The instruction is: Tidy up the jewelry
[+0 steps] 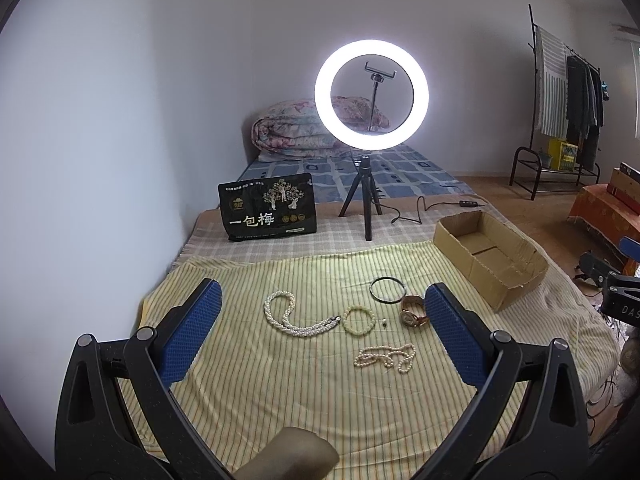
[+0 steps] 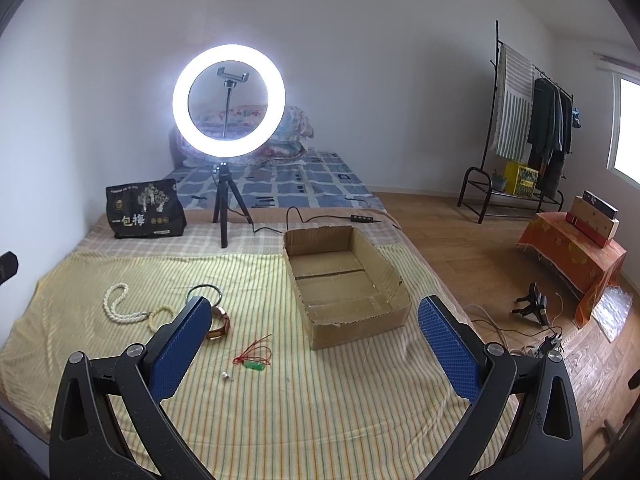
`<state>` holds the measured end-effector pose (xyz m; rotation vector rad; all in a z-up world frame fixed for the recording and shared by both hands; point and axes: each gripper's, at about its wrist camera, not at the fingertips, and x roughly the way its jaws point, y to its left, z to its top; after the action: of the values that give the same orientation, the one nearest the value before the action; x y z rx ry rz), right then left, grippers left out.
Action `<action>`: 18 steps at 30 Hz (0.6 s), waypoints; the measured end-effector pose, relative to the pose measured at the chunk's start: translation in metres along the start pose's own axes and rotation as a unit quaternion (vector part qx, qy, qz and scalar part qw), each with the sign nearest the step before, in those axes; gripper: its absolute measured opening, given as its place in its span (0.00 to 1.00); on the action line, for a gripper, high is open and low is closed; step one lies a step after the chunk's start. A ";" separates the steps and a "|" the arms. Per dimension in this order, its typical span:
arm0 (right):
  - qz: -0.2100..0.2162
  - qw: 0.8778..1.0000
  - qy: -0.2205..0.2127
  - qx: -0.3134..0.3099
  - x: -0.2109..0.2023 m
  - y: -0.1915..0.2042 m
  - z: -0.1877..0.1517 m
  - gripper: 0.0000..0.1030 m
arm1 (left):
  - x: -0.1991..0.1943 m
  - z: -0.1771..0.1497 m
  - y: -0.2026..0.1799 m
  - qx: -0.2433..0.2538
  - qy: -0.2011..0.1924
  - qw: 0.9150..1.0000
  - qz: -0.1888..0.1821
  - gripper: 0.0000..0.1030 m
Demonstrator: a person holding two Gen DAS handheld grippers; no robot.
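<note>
Jewelry lies on a yellow striped cloth (image 1: 280, 392). In the left wrist view: a thick white pearl necklace (image 1: 289, 318), a pale bead bracelet (image 1: 358, 321), a dark bangle (image 1: 387, 289), a gold watch (image 1: 413, 312), a thin pearl strand (image 1: 386, 356) and a tiny earring (image 1: 384, 323). My left gripper (image 1: 322, 304) is open above them. In the right wrist view: a red cord with green pendant (image 2: 253, 356) and a small earring (image 2: 227, 377). My right gripper (image 2: 315, 314) is open, empty, in front of the empty cardboard box (image 2: 394, 280).
A lit ring light on a tripod (image 1: 371, 94) and a black snack bag (image 1: 267, 212) stand at the far end of the cloth. The box also shows in the left wrist view (image 1: 456, 254). A cable (image 2: 320, 220) runs behind it. The bed edge and wooden floor (image 2: 480, 248) lie to the right.
</note>
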<state>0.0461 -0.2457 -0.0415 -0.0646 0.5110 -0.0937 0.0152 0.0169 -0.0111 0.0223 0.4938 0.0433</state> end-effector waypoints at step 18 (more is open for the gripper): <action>0.080 0.994 0.078 -0.005 0.091 0.014 -0.035 0.99 | 0.104 -0.029 0.053 -0.055 0.100 0.994 0.002 0.90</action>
<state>0.1089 -0.2432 -0.1169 -0.0251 0.6701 0.0610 0.0910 0.0754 -0.0846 -0.0892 0.6906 0.0762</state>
